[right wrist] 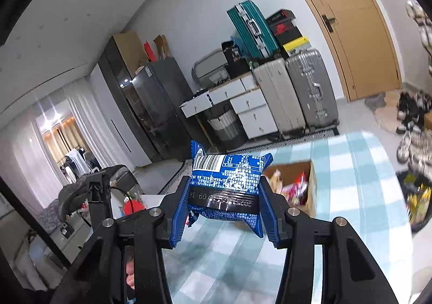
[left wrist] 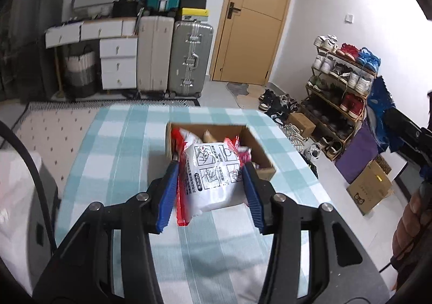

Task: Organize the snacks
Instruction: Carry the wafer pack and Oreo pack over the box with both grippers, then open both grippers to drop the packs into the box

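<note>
In the left wrist view my left gripper (left wrist: 209,177) is shut on a white and red snack packet (left wrist: 210,180), held above the checked tablecloth (left wrist: 116,158) just short of the cardboard box (left wrist: 259,153). The box holds several snack packets. In the right wrist view my right gripper (right wrist: 224,190) is shut on a blue snack packet (right wrist: 226,180), held in the air to the left of the same box (right wrist: 310,190), which shows red packets inside.
Suitcases (left wrist: 189,58) and white drawers (left wrist: 118,64) stand against the far wall beside a wooden door (left wrist: 253,20). A shoe rack (left wrist: 340,88) and cardboard boxes (left wrist: 370,188) stand on the floor right of the table. A dark cabinet (right wrist: 145,104) stands left.
</note>
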The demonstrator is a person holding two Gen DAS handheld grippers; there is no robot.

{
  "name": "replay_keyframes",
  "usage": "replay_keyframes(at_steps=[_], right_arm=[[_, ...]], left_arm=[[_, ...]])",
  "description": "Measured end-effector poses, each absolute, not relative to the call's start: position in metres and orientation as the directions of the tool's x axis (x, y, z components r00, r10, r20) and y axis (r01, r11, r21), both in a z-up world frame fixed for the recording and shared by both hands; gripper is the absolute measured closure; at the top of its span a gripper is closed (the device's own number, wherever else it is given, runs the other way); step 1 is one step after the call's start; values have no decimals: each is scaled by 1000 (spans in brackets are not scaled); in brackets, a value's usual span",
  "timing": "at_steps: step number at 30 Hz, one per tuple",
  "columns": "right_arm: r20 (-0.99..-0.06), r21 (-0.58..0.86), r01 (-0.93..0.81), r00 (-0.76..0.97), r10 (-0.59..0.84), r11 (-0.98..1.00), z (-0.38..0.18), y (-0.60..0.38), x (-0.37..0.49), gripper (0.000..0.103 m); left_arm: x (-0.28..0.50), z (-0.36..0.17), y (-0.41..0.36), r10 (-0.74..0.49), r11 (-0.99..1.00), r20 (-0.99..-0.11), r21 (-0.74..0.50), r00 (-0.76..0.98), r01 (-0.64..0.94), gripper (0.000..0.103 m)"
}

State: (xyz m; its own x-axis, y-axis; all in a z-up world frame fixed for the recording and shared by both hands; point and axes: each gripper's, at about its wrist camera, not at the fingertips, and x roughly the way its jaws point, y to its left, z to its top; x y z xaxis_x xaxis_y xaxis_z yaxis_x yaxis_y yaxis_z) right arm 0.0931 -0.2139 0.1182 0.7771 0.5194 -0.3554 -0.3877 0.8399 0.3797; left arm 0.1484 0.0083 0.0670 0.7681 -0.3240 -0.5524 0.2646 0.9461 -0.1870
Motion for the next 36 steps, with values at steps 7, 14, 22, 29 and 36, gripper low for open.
replay_keyframes(at_steps=[7,14,22,29,36], right_arm=[[-406,321,-397,763,504,860,145,-203,142,55],[-472,326,-343,749,466,881,138,-197,212,55],[-620,308,-265,673,404,914,74,-178,297,55],[-660,351,-235,625,417,907,18,-182,329,55],[-686,377,-211,591,425,902,-12,-188,349,54]], left_arm=[[196,102,-26,-298,951,-555,-109,777,288,59],[265,90,-47,-295,954,-629,-159,719,253,59],[339,49,-61,-250,967,-716,-151,652,205,59],[367,18,-69,-252,964,-751,-141,610,225,59],[388,-5,-70,-283,957,-780,-195,558,213,57]])
